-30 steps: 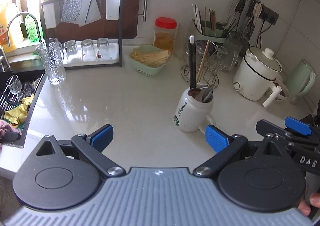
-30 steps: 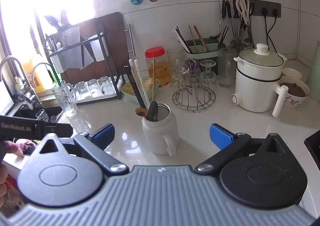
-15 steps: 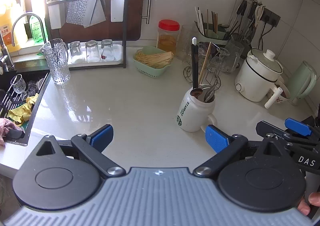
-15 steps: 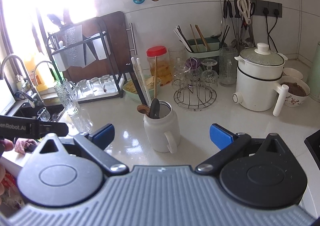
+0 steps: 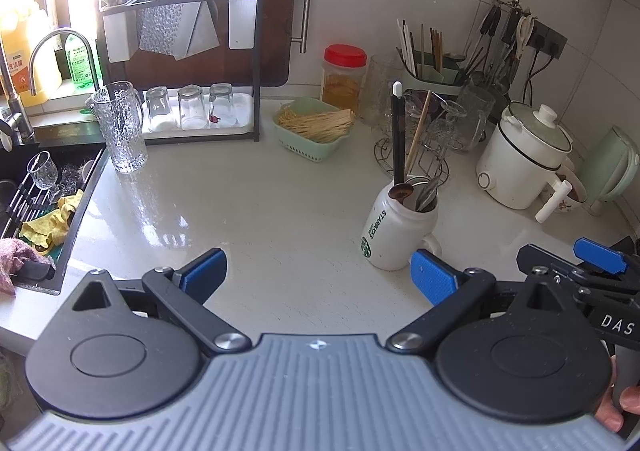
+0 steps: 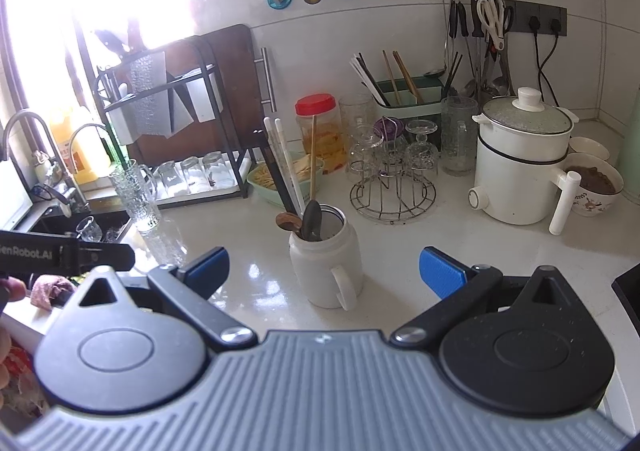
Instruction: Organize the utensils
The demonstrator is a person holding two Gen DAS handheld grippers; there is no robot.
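A white Starbucks mug [image 5: 396, 229] stands on the white counter and holds chopsticks [image 5: 397, 131], a wooden spoon [image 5: 401, 192] and metal utensils. It also shows in the right wrist view [image 6: 326, 265], with a dark spoon [image 6: 311, 220] and chopsticks [image 6: 286, 167] sticking up. My left gripper [image 5: 318, 271] is open and empty, above the counter just left of the mug. My right gripper [image 6: 324, 271] is open and empty, with the mug between its fingertips but farther off. A green utensil holder [image 6: 408, 95] with chopsticks stands at the back wall.
A sink [image 5: 40, 187] with glasses and cloths lies at the left. A glass pitcher [image 5: 122, 127], a dish rack [image 5: 200, 119], a green basket [image 5: 316, 129], a red-lidded jar [image 6: 320, 131], a wire glass stand [image 6: 392, 187] and a white cooker [image 6: 520, 163] stand along the back.
Both grippers have drawn back and up a little, so the mug and counter look slightly farther off. Both stay open and empty.
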